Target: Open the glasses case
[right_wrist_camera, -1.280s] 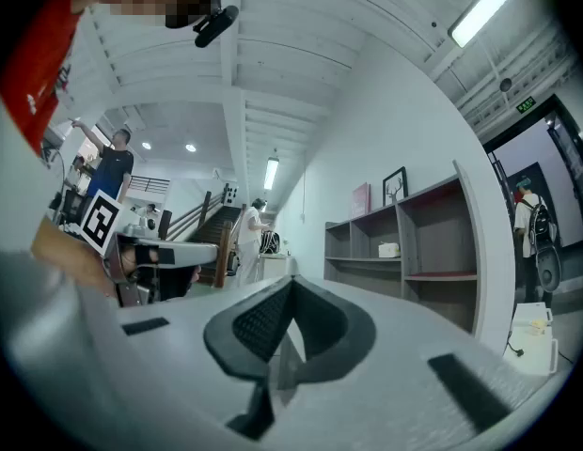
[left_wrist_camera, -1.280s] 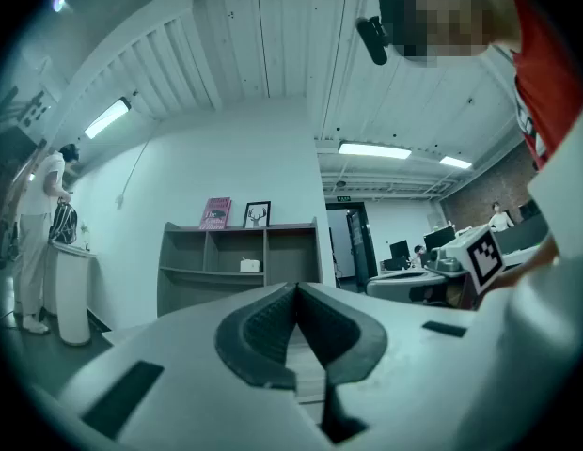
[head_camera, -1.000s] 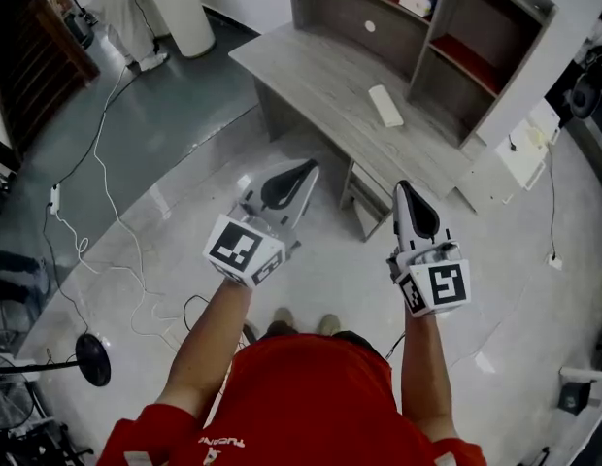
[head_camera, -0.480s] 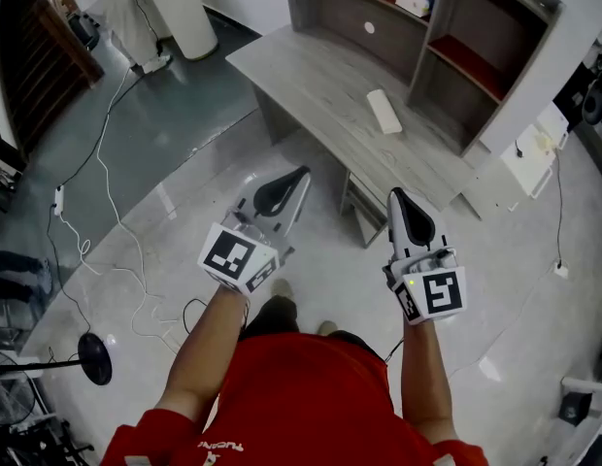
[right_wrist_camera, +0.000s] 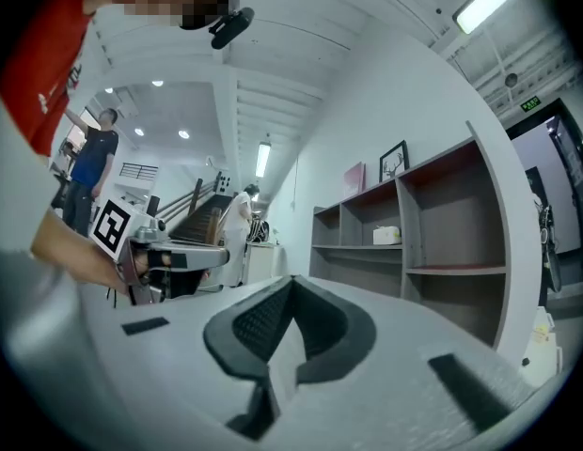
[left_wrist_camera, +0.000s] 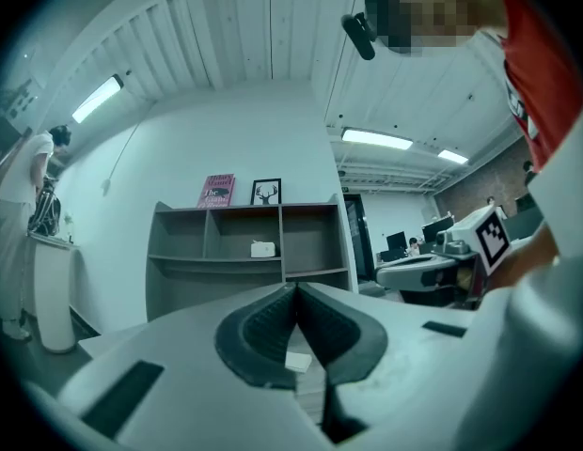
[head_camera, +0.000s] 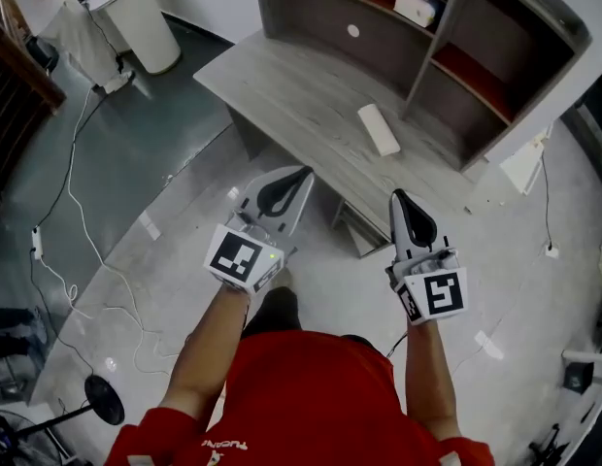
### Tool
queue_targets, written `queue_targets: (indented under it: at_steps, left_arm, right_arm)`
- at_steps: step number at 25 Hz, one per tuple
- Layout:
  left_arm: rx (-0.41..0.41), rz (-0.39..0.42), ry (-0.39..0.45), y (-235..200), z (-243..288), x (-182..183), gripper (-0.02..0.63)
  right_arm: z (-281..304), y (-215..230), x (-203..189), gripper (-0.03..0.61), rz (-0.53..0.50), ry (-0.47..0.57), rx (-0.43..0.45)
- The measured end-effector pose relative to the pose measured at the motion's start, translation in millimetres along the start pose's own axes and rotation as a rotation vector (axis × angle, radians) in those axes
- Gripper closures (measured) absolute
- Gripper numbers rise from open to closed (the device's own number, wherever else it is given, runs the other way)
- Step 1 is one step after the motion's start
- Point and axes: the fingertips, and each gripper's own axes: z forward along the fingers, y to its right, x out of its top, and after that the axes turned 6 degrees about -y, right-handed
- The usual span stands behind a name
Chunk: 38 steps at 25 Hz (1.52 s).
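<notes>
While the white glasses case [head_camera: 379, 129] lies on the grey bench [head_camera: 282, 85], well ahead of both tools, the left tool [head_camera: 301, 175] and right tool [head_camera: 398, 198] each have their jaws pressed together on nothing. Lettering on the pink book [left_wrist_camera: 216, 192] atop the shelf unit [left_wrist_camera: 179, 252] is too small to read. Both forearms [head_camera: 209, 343] reach forward, with the tools about level.

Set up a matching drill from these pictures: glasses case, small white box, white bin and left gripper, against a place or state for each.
Things:
1. glasses case
2. small white box
3. white bin
4. left gripper

Places or states:
A. on the floor, left of the desk
B. jaws shut, nothing between them
C. lying on the desk top
D. inside the shelf unit

Pairs: 1-C, 2-D, 3-A, 4-B
</notes>
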Motion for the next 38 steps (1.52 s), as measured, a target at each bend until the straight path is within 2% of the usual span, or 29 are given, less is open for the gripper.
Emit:
queue_targets:
  at_steps: [5,8,12,15,20,28,38]
  left_arm:
    - [-0.114,-0.001,-0.001,-53,32,-10,0.604]
    - [-0.177,-0.008,-0.031,-80,45,-24,0.604]
    - [-0.233,-0.029,-0.054,-112,64,-41,0.604]
    - [-0.262,-0.031,-0.042,-125,84,-49,0.604]
    - [-0.307,-0.021,-0.080,-131,120,-70,0.604]
    - [-0.353,0.008,-0.175,-128,189,-108,0.604]
    - [-0.356,0.034,-0.310,-129,264,-161,0.603]
  right_arm:
    - [55,7,-5,0.574,0.009,-0.045,-0.100]
    - [83,11,-11,0.574,0.012,-0.075,-0.156]
    - [110,17,-18,0.574,0.012,-0.109,-0.224]
    - [121,22,-26,0.574,-0.006,-0.149,-0.254]
    - [132,45,-42,0.574,0.010,-0.194,-0.301]
    - [156,103,-76,0.574,0.031,-0.230,-0.324]
    - [189,149,-124,0.573,0.036,-0.318,-0.256]
